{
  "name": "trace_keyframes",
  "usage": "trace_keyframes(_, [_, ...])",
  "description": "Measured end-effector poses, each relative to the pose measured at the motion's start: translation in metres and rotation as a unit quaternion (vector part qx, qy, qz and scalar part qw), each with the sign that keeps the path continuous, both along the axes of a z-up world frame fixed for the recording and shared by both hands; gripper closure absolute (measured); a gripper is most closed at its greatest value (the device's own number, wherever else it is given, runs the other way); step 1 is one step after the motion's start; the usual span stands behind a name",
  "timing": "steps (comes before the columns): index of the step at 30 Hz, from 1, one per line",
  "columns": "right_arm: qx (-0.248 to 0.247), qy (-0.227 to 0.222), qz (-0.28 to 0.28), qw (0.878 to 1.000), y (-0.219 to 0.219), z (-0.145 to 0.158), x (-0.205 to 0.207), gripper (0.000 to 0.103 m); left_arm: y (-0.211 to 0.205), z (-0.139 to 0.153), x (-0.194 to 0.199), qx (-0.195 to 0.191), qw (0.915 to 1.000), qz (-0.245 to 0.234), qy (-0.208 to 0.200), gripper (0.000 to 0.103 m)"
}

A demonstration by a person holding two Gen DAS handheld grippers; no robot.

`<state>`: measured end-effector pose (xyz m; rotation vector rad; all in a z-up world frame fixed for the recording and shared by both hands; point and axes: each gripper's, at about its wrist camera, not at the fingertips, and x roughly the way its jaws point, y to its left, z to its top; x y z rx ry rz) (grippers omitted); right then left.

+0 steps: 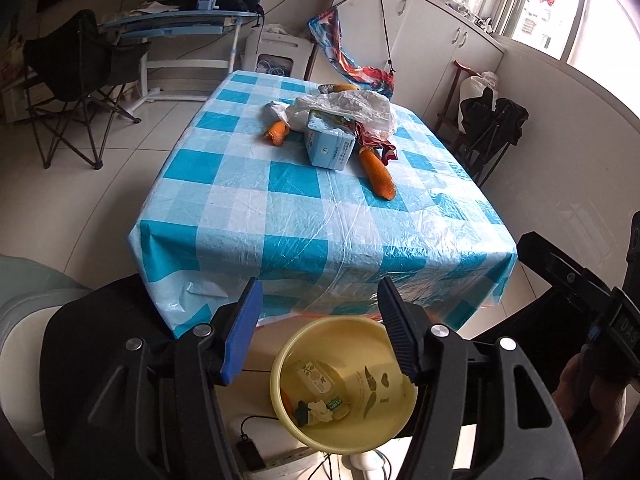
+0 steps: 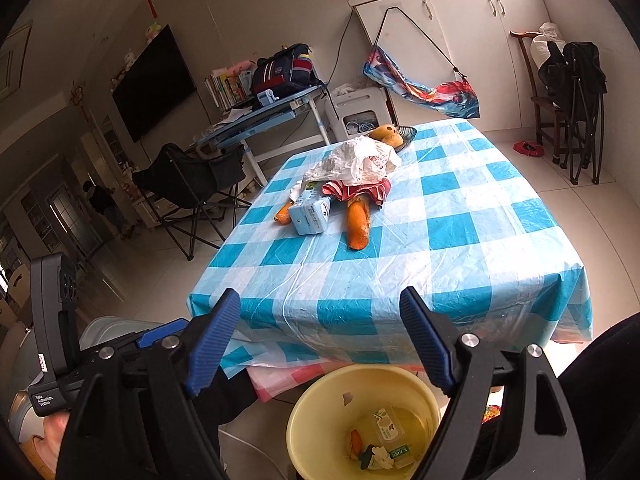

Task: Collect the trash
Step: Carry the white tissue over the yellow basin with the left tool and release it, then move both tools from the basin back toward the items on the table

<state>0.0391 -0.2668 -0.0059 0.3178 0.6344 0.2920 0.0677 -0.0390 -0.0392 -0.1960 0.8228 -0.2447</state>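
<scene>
We hold the left gripper low in the left wrist view, directly above a yellow bin that stands on the floor at the bottom centre of the frame. Its fingers stand apart with nothing between them; the pads touch nothing. The bin already contains a small carton, crumpled white paper and an orange scrap.

We hold the right gripper at the bottom of the right wrist view, also over the near table edge and the bin. Its fingers are spread wide and empty. The left gripper's body appears at the lower left of this view.

The table, covered with a blue-and-white checked cloth, fills the centre of both views. The remaining trash lies clustered in the upper centre of the cloth:

1. A light blue carton lies on its side at the front of the cluster.
2. A crumpled white plastic bag lies behind and partly over the carton.
3. A red patterned wrapper shows under the bag, at its right.
4. One orange peel piece lies just right of the carton, pointing toward the lower right.
5. A second, smaller orange peel piece lies just left of the carton.

A dark dish of yellow fruit sits at the far table edge, behind the bag.
</scene>
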Motion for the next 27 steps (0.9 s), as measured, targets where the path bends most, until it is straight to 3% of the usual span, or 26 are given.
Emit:
trace_keyframes(13, [-0.005, -0.001, 0.003, 1.000, 0.004, 0.001, -0.001, 0.024, 0.003, 0.003, -0.002, -0.002, 0.9999, 0.009, -0.012, 0.046])
trace_keyframes(27, [-0.003, -0.005, 0.009, 1.000, 0.006, 0.002, 0.000, 0.024, 0.030, 0.011, 0.002, -0.005, 0.9977, 0.062, -0.029, 0.046])
